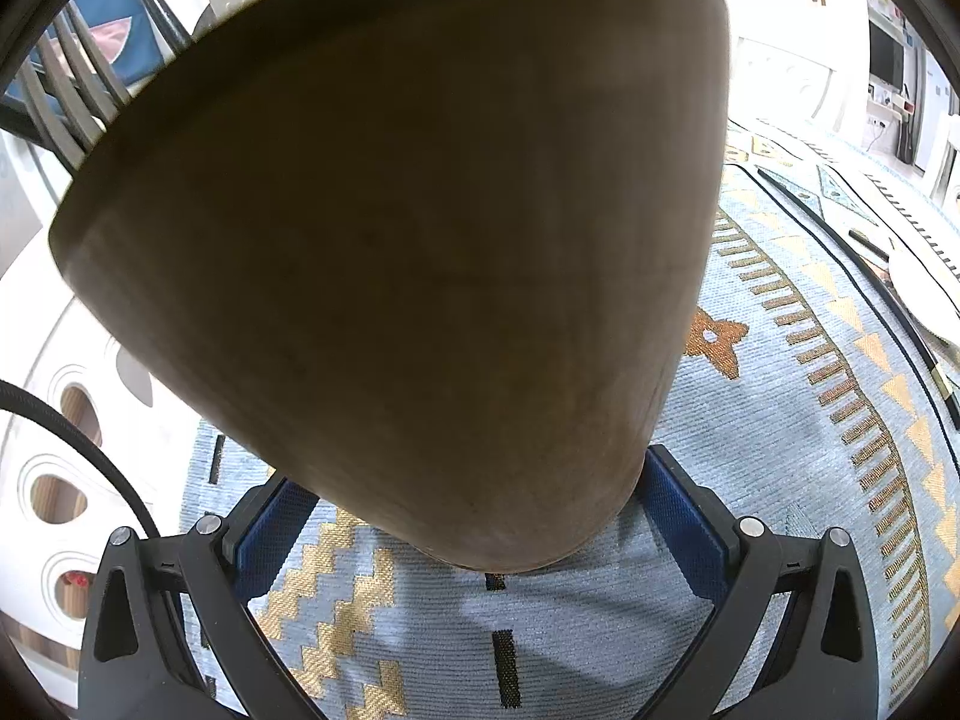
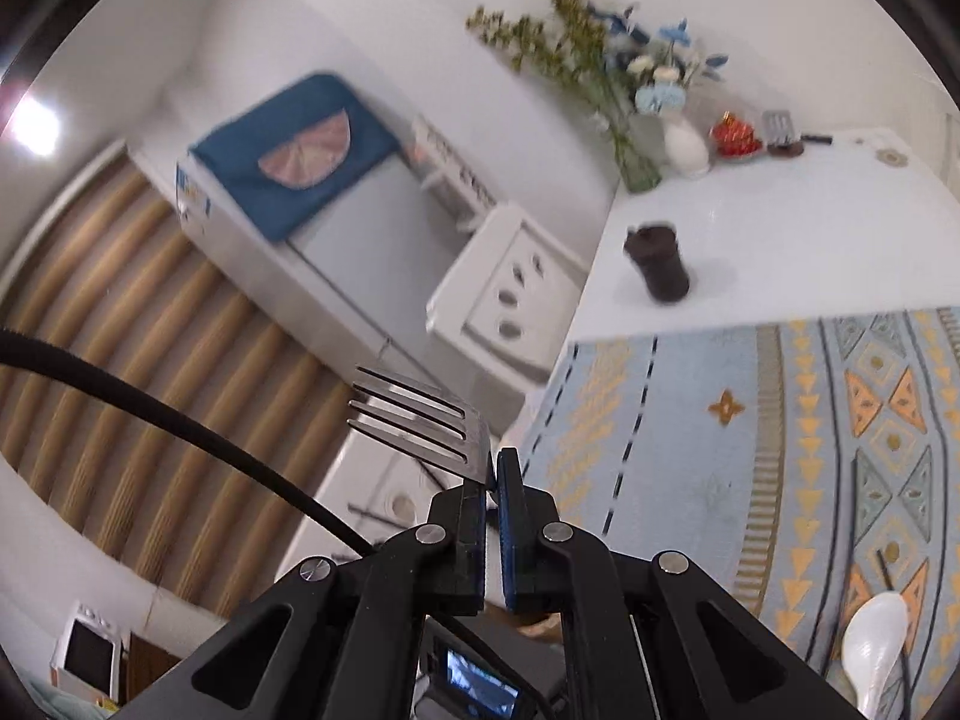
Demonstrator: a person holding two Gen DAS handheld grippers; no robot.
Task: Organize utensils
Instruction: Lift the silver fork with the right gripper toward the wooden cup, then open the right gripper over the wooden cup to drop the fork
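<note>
Fork (image 2: 420, 420) | tines point upper-left, handle runs down-right | right tool (image 2: 492, 474) pinching its neck

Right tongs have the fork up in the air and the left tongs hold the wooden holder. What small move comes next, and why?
Probably swing the fork over toward the wooden holder and tip it upright for dropping in. The right tongs are shut on it with the tines out over the table's edge, off the patterned cloth, while the left tongs grip the holder's base above the cloth.

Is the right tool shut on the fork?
Yes, shut: its pads pinch the fork, held above the floor.
</note>
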